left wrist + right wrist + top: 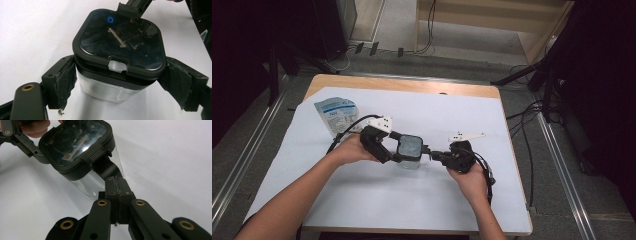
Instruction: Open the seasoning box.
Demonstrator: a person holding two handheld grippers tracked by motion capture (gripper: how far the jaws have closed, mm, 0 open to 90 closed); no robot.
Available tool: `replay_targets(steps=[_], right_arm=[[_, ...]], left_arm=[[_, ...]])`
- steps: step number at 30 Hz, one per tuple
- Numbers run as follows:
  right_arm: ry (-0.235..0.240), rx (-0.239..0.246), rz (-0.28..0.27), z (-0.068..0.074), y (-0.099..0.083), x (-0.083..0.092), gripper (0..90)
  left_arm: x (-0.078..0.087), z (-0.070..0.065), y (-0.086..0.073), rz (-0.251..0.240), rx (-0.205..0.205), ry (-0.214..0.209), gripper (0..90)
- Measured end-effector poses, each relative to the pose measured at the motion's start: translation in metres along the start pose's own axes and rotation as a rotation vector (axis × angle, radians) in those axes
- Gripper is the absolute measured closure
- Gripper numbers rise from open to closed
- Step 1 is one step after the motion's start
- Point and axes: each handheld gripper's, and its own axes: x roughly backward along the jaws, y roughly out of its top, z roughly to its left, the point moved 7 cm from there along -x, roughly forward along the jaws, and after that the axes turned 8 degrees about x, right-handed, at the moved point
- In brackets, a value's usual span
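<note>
A clear square container with a black lid stands on the white sheet at mid-table. My left gripper comes in from the left, its two padded jaws pressed on opposite sides of the container just under the lid; one frayed pad sits against the left wall. My right gripper reaches in from the right, its jaws shut together on a black flap that hangs from the lid's edge. The lid has a small white catch on the side nearest the left gripper.
A blue and white pouch lies flat at the back left of the white sheet. The sheet covers a wooden table. Cables and dark stands are on the floor around it.
</note>
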Motion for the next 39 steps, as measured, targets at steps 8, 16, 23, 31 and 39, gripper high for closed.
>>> replay_targets(steps=[8,16,23,31,39], right_arm=[[0.0,-0.001,0.0,0.0,0.0,0.0,90.0],[-0.001,-0.001,0.001,0.0,0.0,0.0,90.0],[0.001,0.001,0.002,0.0,0.0,-0.001,90.0],[0.002,0.001,0.003,0.0,0.0,-0.001,90.0],[0.004,0.002,0.003,0.001,0.0,0.0,90.0]], left_arm=[[0.004,-0.001,0.002,-0.01,0.004,-0.003,18.2],[0.013,-0.001,0.004,-0.035,0.003,0.002,21.6],[0.021,0.001,0.008,-0.039,0.021,0.005,41.9],[0.022,-0.001,0.014,-0.022,0.028,-0.018,53.7],[0.017,-0.006,0.02,0.017,0.057,-0.051,72.8]])
